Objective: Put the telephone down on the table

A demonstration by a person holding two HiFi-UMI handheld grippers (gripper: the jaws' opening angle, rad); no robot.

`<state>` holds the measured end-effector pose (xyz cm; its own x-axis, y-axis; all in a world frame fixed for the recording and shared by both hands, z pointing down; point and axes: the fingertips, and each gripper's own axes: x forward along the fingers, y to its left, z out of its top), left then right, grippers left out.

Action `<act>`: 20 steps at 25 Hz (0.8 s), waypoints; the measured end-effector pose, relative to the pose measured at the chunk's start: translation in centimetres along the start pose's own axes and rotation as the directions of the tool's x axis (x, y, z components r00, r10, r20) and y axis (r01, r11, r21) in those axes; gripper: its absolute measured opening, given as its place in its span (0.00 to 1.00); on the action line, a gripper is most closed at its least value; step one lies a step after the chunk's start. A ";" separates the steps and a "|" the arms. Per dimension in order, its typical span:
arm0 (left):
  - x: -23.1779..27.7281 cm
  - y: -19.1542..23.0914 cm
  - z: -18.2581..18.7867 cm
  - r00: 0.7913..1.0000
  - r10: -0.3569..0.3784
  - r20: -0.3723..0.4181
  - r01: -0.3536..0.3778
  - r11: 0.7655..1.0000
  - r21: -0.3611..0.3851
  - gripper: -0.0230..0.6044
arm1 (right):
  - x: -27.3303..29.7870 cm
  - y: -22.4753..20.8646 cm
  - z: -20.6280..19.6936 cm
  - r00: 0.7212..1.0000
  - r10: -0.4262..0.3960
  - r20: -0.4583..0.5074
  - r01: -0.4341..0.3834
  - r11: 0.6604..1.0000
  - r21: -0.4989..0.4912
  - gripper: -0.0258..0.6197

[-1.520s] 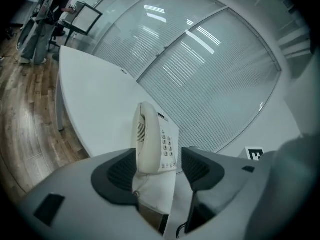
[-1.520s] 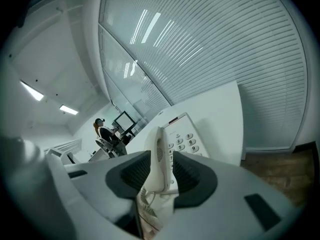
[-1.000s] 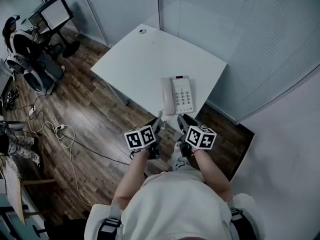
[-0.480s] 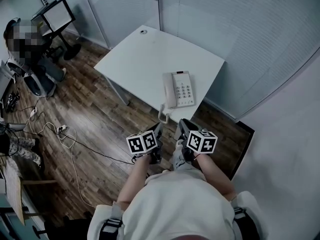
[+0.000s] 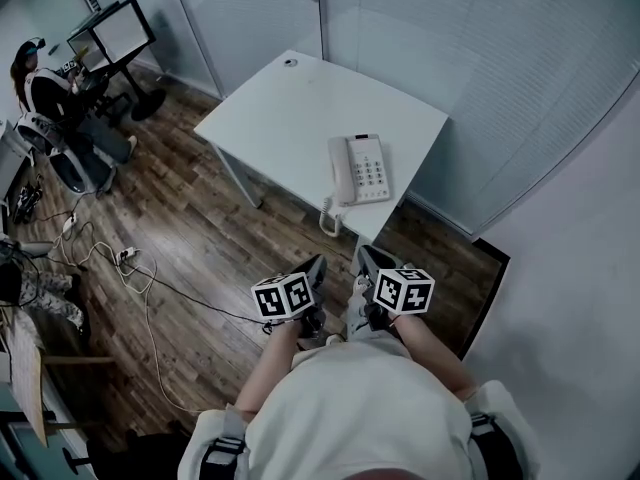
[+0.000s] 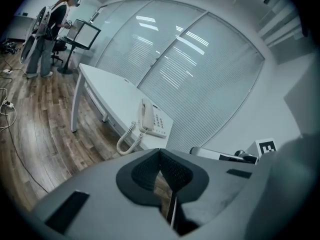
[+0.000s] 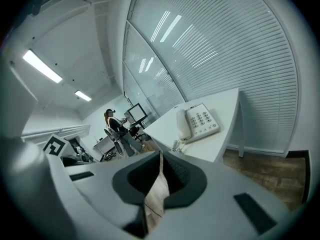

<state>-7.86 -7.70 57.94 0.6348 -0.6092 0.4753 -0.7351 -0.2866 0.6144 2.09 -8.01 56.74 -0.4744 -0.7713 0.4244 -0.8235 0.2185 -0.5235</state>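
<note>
- Wooden flooring [image 5: 180, 238] and a glass wall with blinds [image 5: 500, 58] are seen around a white bench [image 5: 290, 108].
- The telephone [image 5: 360, 168] is found lying flat on the bench, close to its near edge. The handset [image 5: 340, 168] is seated in the cradle beside the keypad [image 5: 372, 173], and the coiled cord [image 5: 328, 218] hangs over the edge.
- The left tool [image 5: 316, 266] and the right tool [image 5: 364, 256] are held side by side over the floor, well apart from the telephone. Both are clenched with nothing between the jaws, as is shown in each gripper view.
- The task is judged complete, since the telephone is borne by the bench alone.
- The telephone is judged to be light, stiff moulded plastic with a smooth, rather slippery shell. It would not be deformed by a grip, but it could be cracked by a drop.
- The handset is only rested in the cradle, so it would likely be tipped out if the base were tilted. Drag and tug would be expected from the springy cord.
- Should lifting be needed, the base would best be gripped at its two long sides, one tool to each, and kept level. The handset alone should not be used as the hold.
</note>
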 end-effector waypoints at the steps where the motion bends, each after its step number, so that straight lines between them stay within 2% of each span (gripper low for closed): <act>1: -0.4 -0.2 -0.2 1.000 -0.003 0.004 0.003 1.000 -0.003 0.07 | -0.3 0.2 -0.3 1.000 0.004 -0.004 -0.004 1.000 -0.003 0.09; 12: -2.5 -0.9 -2.4 1.000 -0.029 0.005 0.029 1.000 -0.007 0.07 | -2.2 1.9 -3.3 0.999 0.043 -0.034 -0.043 0.999 -0.019 0.09; 20: -2.9 -1.3 -2.6 0.999 -0.045 0.010 0.045 0.999 -0.015 0.07 | -2.7 2.3 -3.8 0.998 0.050 -0.042 -0.050 0.999 -0.012 0.09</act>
<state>-8.11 -3.67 57.37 0.6647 -0.6030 0.4410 -0.7022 -0.3028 0.6444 0.33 -3.12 57.19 -0.5271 -0.7340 0.4283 -0.8025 0.2642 -0.5350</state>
